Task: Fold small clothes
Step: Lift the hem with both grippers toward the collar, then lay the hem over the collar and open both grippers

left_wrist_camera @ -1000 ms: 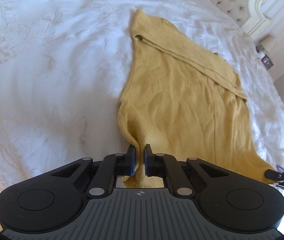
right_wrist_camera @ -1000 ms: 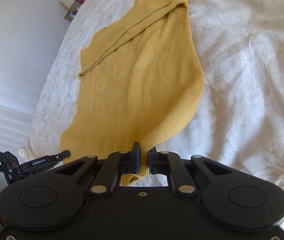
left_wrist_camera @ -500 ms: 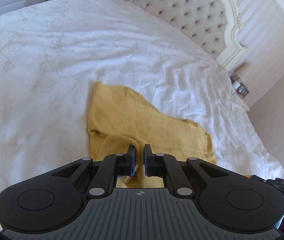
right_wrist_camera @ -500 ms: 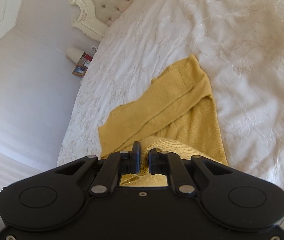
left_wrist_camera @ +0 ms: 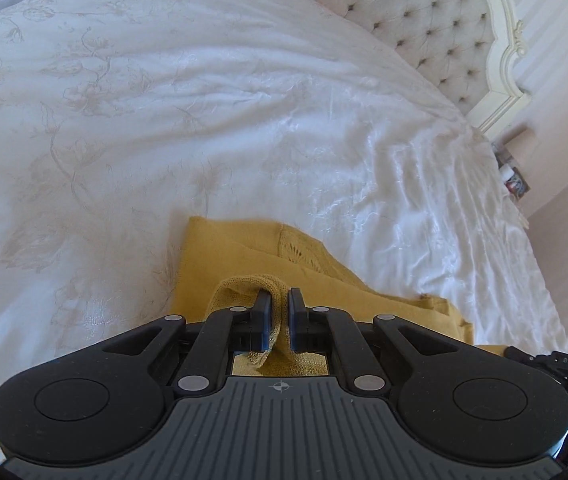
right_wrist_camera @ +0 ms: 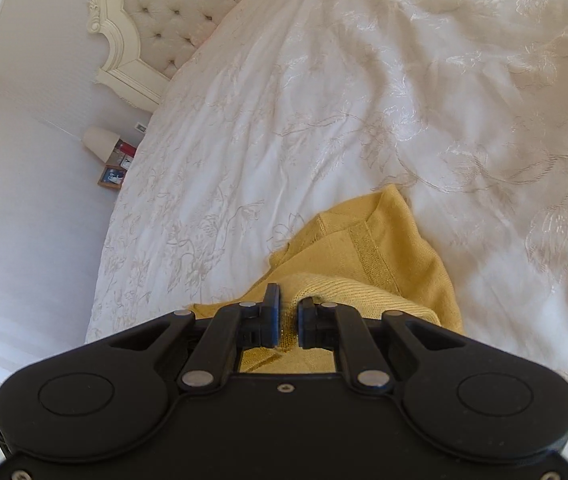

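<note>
A mustard-yellow knitted garment (left_wrist_camera: 228, 256) lies on the white bedspread (left_wrist_camera: 164, 120). Its near part is folded forward over its far part. My left gripper (left_wrist_camera: 279, 300) is shut on a pinched edge of the garment, held just over the folded cloth. In the right wrist view the same yellow garment (right_wrist_camera: 363, 256) shows a ribbed band near its far corner. My right gripper (right_wrist_camera: 288, 306) is shut on another pinched edge of it. Most of the garment is hidden under the two gripper bodies.
The white floral bedspread (right_wrist_camera: 403, 100) spreads beyond the garment. A tufted cream headboard (left_wrist_camera: 443, 28) stands at the far end. A bedside table with a lamp (right_wrist_camera: 100, 144) and small framed items (right_wrist_camera: 111, 176) stands beside the bed.
Both grippers carried the near edge of the garment forward over the rest of it. The flat, spread garment is now folded over, and much less of it shows ahead of the fingers.
</note>
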Available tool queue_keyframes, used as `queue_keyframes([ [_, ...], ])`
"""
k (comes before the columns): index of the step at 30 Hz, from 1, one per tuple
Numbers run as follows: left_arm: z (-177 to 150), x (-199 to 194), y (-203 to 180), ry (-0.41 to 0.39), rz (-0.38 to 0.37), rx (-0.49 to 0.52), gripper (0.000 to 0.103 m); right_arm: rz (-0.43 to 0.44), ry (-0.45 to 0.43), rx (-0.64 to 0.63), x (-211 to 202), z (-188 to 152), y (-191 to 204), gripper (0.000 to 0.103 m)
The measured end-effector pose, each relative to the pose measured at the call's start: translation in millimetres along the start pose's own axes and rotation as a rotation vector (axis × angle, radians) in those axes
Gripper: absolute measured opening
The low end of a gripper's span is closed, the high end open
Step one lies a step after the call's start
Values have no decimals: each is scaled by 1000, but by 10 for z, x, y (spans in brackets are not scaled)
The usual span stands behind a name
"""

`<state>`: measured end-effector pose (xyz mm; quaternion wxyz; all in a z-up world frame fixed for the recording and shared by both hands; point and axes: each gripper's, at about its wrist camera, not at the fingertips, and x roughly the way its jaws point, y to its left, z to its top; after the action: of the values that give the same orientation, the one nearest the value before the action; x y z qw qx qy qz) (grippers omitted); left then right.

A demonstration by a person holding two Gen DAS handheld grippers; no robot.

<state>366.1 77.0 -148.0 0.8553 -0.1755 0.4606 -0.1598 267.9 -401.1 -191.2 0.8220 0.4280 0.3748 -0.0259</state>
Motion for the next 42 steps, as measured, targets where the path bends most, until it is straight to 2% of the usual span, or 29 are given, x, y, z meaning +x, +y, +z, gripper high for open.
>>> queue_keyframes([
  [4, 98, 239, 97, 35, 46, -1, 11, -43, 25, 28, 241, 77, -13, 24],
  [5, 131, 276, 137, 32, 52, -12, 15, -51, 25, 34, 277, 91, -18, 24],
  [6, 166, 300, 179, 23, 54, -30, 32, -48, 25, 40, 312, 107, -28, 28],
  [7, 193, 307, 216, 9, 57, -45, 39, -45, 23, 46, 353, 132, -43, 33],
  [8, 243, 307, 255, -14, 62, -57, 44, -44, 13, 47, 384, 150, -49, 50],
  [9, 279, 290, 277, -30, 70, -58, 44, -36, -1, 48, 392, 164, -54, 59],
  [10, 321, 263, 282, -44, 79, -45, 44, -20, -25, 52, 387, 187, -55, 73],
  [11, 348, 235, 270, -53, 86, -24, 44, -10, -49, 54, 369, 200, -51, 75],
  [15, 289, 134, 145, -41, 97, 99, 45, -41, -61, -26, 306, 169, 71, 75],
  [20, -221, 104, -65, 61, 94, 249, 46, -140, 28, -255, 340, -171, 305, 75],
  [24, -611, 202, -189, 159, 63, 295, 46, -204, 101, -394, 441, -539, 409, 75],
  [28, -783, 450, -275, 222, 57, 349, 46, -271, 157, -504, 640, -745, 443, 74],
  [31, -690, 620, -301, 230, 59, 366, 46, -309, 157, -558, 770, -717, 478, 74],
  [33, -534, 709, -299, 207, 48, 374, 46, -321, 140, -576, 852, -596, 513, 74],
  [36, -211, 845, -306, 160, 71, 398, 46, -327, 110, -565, 983, -322, 545, 74],
  [42, 465, 885, -259, 22, 122, 352, 46, -344, 6, -471, 1083, 208, 572, 74],
])
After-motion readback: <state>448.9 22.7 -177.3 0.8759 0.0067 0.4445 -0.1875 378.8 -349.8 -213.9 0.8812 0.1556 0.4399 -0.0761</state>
